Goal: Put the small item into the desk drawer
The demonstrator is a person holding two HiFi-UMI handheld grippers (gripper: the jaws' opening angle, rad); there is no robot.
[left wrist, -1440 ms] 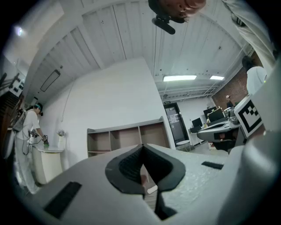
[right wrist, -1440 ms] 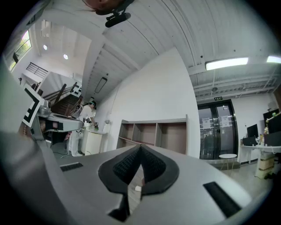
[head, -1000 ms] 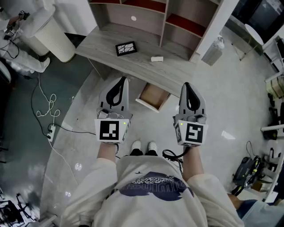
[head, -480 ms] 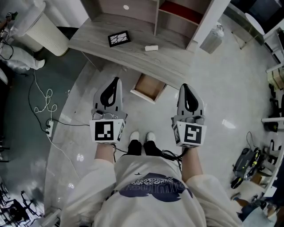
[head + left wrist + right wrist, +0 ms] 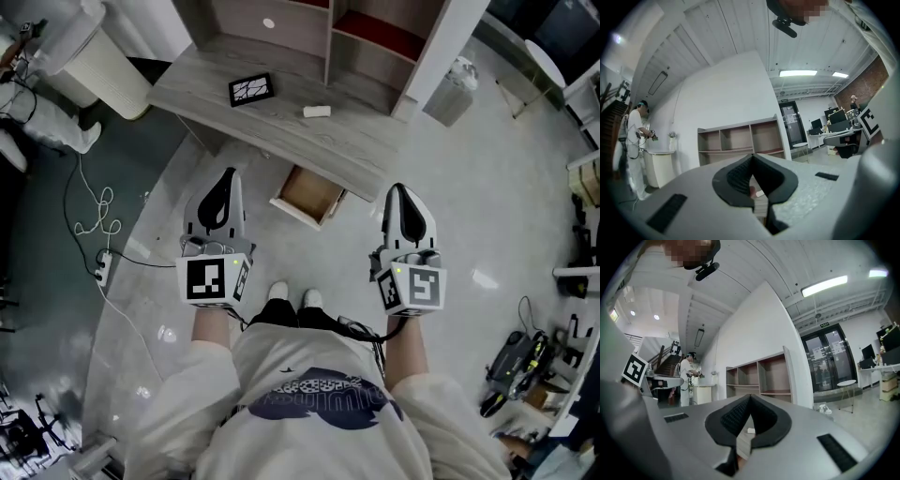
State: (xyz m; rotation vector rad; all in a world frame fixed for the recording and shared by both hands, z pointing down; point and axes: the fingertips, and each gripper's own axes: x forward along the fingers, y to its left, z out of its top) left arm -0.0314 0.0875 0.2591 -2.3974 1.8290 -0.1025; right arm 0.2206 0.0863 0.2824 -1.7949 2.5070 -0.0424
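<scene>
A small white block [image 5: 316, 112] lies on the grey wooden desk [image 5: 375, 155], near its middle; through the right gripper's jaws the block [image 5: 750, 431] shows far off. Below the desk's front edge the wooden drawer [image 5: 308, 194] stands pulled out and looks empty. My left gripper [image 5: 225, 179] is held in the air left of the drawer, my right gripper [image 5: 403, 196] to the drawer's right. Both have their jaws together with nothing in them, well short of the desk.
A black tablet with a cracked pattern [image 5: 251, 90] lies on the desk's left part. Open shelves [image 5: 328, 28] rise behind the desk. A white bin [image 5: 98, 73] and a cable with a power strip [image 5: 103, 273] are at the left; a person stands by a counter [image 5: 633, 140].
Both grippers have dropped lower in the head view and spread apart, the left one leftwards, the right one rightwards. The desk and drawer have shifted a little in the picture.
</scene>
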